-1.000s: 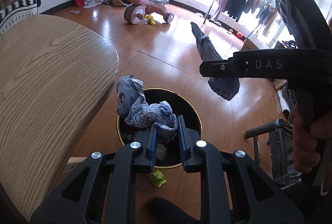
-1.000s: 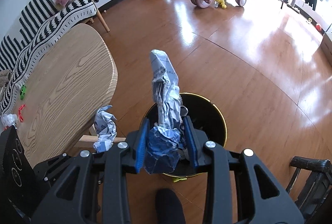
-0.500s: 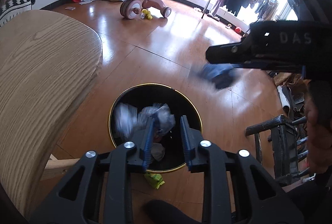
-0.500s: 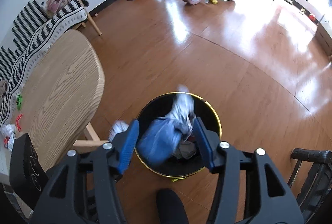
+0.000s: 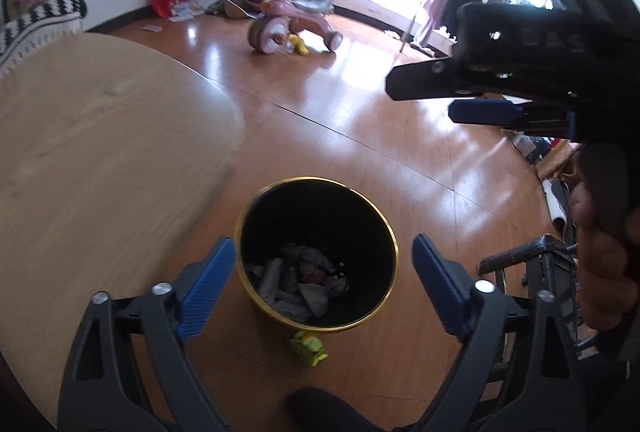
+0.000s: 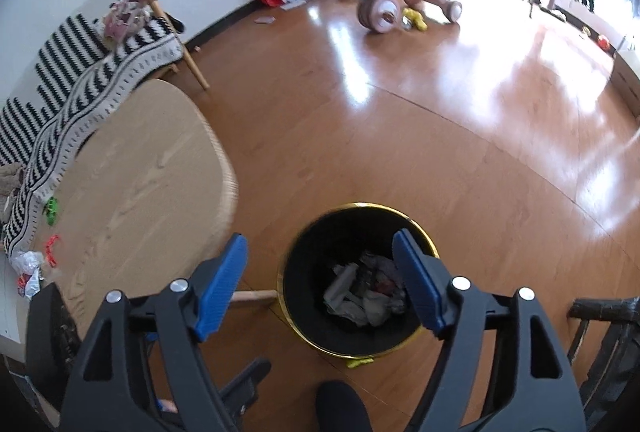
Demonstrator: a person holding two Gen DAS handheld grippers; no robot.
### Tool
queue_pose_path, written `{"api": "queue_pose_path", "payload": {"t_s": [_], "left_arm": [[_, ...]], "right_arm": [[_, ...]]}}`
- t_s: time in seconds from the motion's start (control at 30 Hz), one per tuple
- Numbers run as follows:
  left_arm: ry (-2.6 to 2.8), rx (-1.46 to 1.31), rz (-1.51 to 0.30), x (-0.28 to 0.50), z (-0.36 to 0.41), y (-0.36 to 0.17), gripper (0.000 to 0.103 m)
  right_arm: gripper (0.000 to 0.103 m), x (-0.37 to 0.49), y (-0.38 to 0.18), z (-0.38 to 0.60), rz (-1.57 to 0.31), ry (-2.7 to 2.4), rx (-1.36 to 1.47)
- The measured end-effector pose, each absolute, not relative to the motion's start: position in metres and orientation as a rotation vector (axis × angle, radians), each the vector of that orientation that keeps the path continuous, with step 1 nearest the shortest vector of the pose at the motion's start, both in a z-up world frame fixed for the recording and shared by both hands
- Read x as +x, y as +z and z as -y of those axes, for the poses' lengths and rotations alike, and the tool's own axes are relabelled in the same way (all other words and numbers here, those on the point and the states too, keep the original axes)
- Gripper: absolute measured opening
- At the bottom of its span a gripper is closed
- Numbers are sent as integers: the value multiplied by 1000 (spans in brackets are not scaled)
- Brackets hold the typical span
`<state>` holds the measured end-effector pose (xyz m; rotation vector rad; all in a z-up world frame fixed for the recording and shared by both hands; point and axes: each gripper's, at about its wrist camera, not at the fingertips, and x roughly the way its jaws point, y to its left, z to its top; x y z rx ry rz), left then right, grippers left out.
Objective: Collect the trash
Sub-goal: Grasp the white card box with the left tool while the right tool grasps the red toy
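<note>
Faintly, the right tool reads "DAS" (perhaps cropped).

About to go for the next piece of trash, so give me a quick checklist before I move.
1. Left claw open, nothing between the jaws: ok.
2. Right claw open, nothing held: ok.
3. Crumpled papers inside the black bin: ok.
4. Floor around the bin clear: not ok, a green wrapper lies beside its near rim.
5. Wooden table cleared: not ok, small scraps remain at its far edge.
</note>
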<state>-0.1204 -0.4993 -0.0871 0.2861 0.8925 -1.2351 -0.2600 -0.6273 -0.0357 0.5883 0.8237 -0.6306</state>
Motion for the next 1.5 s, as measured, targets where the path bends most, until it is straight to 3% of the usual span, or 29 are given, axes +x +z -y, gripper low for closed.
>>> {"api": "queue_pose_path", "payload": {"t_s": [0.33,0.8,1.13,1.5], "left_arm": [[-948,202,-765,-52,333,-12,95],[-445,180,-757,20,63,1,95],[-397,232,-838,69,2,-34,95],[-394,339,-940,108,0,-88,95]], "right_arm": [[80,-159,11,495,-733,-328,441],[80,-17,-6,277,-818,-36,241],[80,44,-43,240,-888,-19,199],[82,107,-87,226,-969,-89,150]]}}
